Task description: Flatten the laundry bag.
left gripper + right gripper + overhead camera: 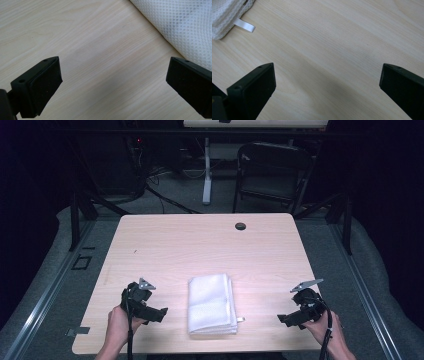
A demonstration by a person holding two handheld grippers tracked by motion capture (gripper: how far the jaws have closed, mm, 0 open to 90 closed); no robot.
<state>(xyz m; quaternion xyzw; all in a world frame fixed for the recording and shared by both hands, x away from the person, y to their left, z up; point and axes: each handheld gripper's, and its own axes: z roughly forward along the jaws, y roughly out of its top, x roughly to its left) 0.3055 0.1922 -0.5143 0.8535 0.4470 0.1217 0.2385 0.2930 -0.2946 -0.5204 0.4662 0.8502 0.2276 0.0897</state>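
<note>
Jaws of both grippers wide apart, flanking the folded white towel (pixel 212 304).

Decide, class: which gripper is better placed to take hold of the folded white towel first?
Probably the left gripper: its open jaws sit close beside the towel, whose edge shows just past them. The right gripper, also open, is farther off.

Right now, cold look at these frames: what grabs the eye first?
The folded white towel stands out, lying near the front edge of the pale wooden table, midway between the two hands. The left claw and right claw sit on either side of it, both pointed inward, jaws wide open and holding nothing. A small white tag sticks out of the towel's near right corner.
</note>
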